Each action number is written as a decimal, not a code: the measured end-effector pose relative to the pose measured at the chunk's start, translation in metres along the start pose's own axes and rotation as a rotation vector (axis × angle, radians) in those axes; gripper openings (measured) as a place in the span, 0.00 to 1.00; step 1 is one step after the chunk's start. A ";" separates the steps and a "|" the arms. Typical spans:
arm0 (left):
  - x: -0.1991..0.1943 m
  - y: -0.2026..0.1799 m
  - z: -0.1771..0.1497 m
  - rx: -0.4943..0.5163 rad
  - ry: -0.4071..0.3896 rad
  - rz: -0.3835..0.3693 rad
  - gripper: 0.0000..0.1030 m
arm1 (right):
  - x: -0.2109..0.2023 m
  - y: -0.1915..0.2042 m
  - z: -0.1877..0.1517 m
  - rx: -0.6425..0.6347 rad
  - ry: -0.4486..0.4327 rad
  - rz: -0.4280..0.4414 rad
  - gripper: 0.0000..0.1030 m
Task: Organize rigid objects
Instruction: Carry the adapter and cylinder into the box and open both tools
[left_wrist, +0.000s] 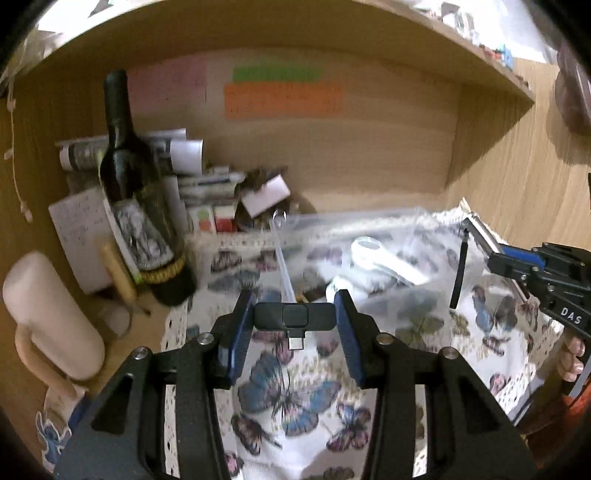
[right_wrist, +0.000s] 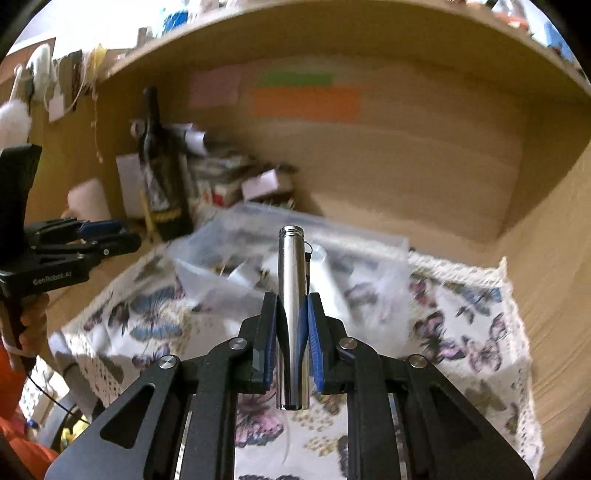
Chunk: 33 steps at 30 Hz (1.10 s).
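Left hand-held gripper (left_wrist: 294, 317) clamped on a black USB-C adapter (left_wrist: 293, 316), held above the butterfly cloth (left_wrist: 295, 398). Right hand-held gripper (right_wrist: 292, 317) clamped on a silver metal cylinder (right_wrist: 292, 314), above the clear plastic box (right_wrist: 236, 266) on the tabletop (right_wrist: 546, 288). Wine bottle (left_wrist: 140, 206) beyond, left.

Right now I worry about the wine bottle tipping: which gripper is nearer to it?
Left. The left gripper, holding a small black USB-C dongle, sits just right of the wine bottle. The right gripper, clamped on a metal cylinder, is farther right, over the butterfly cloth.
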<state>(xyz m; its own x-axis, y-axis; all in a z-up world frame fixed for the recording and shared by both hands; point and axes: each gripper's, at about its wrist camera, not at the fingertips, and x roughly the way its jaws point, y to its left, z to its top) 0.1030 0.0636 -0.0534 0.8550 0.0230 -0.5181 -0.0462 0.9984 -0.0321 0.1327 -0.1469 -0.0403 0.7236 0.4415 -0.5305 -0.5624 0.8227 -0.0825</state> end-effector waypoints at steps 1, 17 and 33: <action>0.002 0.001 0.005 -0.004 -0.005 -0.005 0.43 | -0.002 -0.003 0.004 0.000 -0.013 -0.004 0.14; 0.062 -0.012 0.037 0.005 0.041 -0.050 0.43 | 0.031 -0.034 0.044 0.041 -0.069 -0.017 0.14; 0.120 -0.025 0.018 0.062 0.160 -0.100 0.43 | 0.126 -0.014 0.022 -0.027 0.154 0.072 0.14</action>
<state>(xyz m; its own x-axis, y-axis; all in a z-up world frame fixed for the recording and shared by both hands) 0.2160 0.0419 -0.0993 0.7608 -0.0801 -0.6441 0.0708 0.9967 -0.0403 0.2407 -0.0946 -0.0880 0.6123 0.4377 -0.6584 -0.6229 0.7799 -0.0608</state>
